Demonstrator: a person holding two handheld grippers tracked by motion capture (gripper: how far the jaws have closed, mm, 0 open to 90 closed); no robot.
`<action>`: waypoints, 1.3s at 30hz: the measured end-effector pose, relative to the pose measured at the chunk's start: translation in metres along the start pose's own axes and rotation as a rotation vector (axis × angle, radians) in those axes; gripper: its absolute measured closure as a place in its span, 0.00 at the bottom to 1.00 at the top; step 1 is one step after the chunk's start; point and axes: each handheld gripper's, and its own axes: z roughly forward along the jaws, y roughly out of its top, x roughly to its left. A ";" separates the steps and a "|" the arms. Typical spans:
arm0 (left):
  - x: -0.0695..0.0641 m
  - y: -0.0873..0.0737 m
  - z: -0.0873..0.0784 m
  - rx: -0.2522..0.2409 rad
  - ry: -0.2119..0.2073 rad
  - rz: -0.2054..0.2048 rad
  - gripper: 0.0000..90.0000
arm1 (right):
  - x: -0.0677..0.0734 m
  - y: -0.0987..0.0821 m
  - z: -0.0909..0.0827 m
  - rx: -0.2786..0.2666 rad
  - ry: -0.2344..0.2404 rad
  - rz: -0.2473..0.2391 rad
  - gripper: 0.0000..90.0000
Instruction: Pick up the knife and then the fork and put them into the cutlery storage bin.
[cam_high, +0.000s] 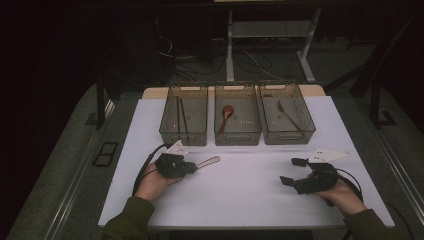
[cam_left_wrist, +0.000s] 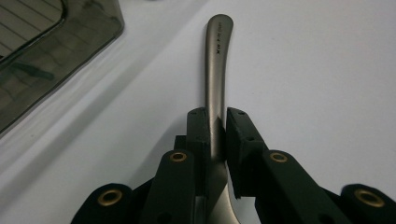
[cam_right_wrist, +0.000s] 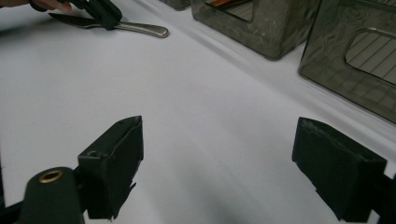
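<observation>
A metal table knife (cam_high: 209, 161) lies flat on the white table, its handle pointing right toward the middle. My left gripper (cam_high: 192, 167) is shut on it, low on the table at the left. In the left gripper view the two black pads press on the sides of the knife (cam_left_wrist: 215, 60), and my left gripper (cam_left_wrist: 215, 119) holds it near mid-length. My right gripper (cam_high: 291, 171) rests at the right of the table, open with nothing between its jaws. The right gripper view shows my right gripper (cam_right_wrist: 219, 140) with wide jaws over bare table, and the knife (cam_right_wrist: 140, 28) far off.
Three smoky clear bins stand in a row at the back: the left bin (cam_high: 183, 137) holds dark chopsticks, the middle bin (cam_high: 238, 136) a red-brown spoon (cam_high: 226, 116), the right bin (cam_high: 290, 136) a dark utensil. White table (cam_high: 240, 190) lies between my hands.
</observation>
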 end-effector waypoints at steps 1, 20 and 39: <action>-0.001 0.000 0.000 0.003 -0.003 0.008 0.88 | 0.000 0.001 -0.001 0.002 0.002 0.000 0.17; -0.037 0.036 0.000 -0.002 -0.115 0.137 0.88 | 0.022 0.047 0.025 0.146 0.185 -0.212 0.20; -0.107 0.092 0.027 0.009 -0.259 0.408 0.88 | 0.042 0.082 0.089 0.416 0.511 -0.401 0.55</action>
